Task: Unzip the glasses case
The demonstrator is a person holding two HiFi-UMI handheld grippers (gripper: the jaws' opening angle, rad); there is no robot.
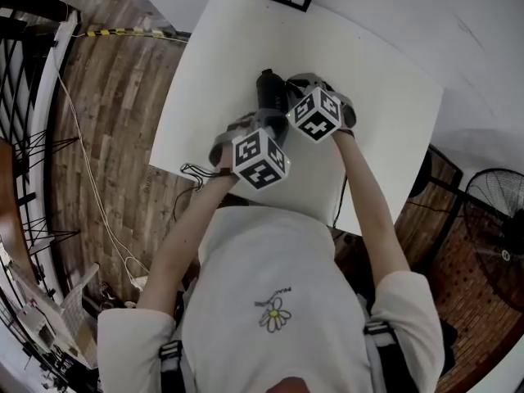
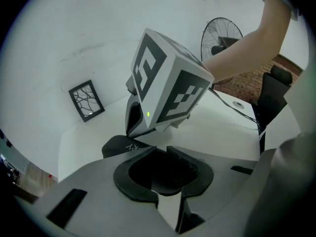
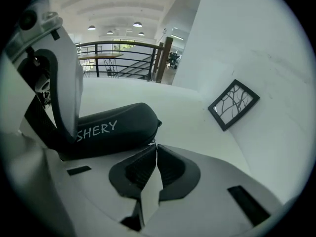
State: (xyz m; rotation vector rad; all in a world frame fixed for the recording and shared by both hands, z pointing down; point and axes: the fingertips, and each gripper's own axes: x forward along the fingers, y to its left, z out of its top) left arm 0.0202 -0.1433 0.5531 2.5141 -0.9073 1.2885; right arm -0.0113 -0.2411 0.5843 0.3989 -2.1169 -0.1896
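While the left gripper (image 2: 161, 150) squeezes the glasses case (image 3: 116, 127), the right gripper (image 3: 155, 146), pinched tight at its end, may slip off the zip if tugged hard

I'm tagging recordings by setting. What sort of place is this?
Likely a large open indoor hall, perhaps a studio or office: a white table on a wooden plank floor, a black railing with ceiling lights beyond, and a standing fan by a brick wall.
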